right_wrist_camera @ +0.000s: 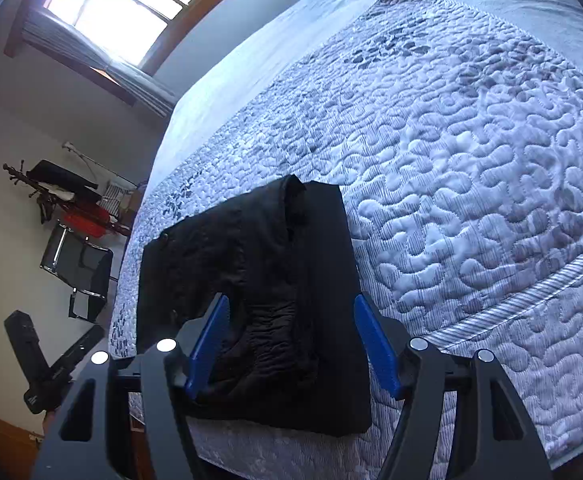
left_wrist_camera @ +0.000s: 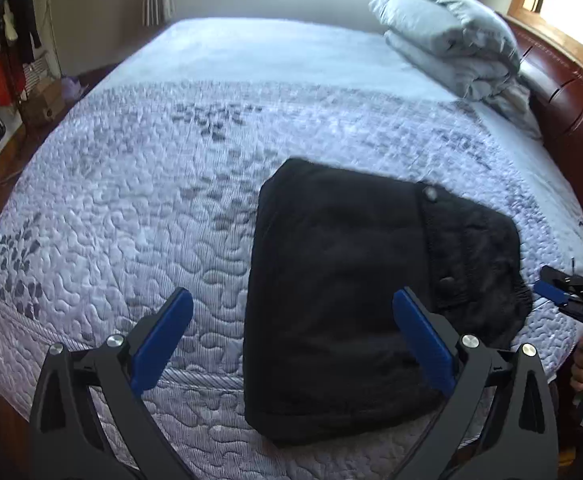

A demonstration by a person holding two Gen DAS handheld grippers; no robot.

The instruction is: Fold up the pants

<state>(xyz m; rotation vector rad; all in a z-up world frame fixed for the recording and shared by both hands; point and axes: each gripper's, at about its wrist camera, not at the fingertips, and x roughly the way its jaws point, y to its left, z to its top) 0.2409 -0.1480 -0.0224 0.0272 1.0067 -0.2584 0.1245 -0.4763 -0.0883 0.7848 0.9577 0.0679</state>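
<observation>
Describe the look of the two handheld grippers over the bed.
The left gripper and the right gripper match: black angular plastic frames with triangular cut-outs, round silver pivot bolts, and flat blue pads lining the inside of each finger. No cables or markings show.

The right gripper (left_wrist_camera: 559, 292) is cut off by the left wrist view's right edge, its jaws unreadable there. Clothes on a rack (left_wrist_camera: 9, 64) are too blurred to identify.

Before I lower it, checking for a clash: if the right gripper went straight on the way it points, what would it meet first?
Most likely the folded black pants, lying on the quilted grey-white bedspread. The right gripper stands open with nothing held; depth is hard to judge.
</observation>
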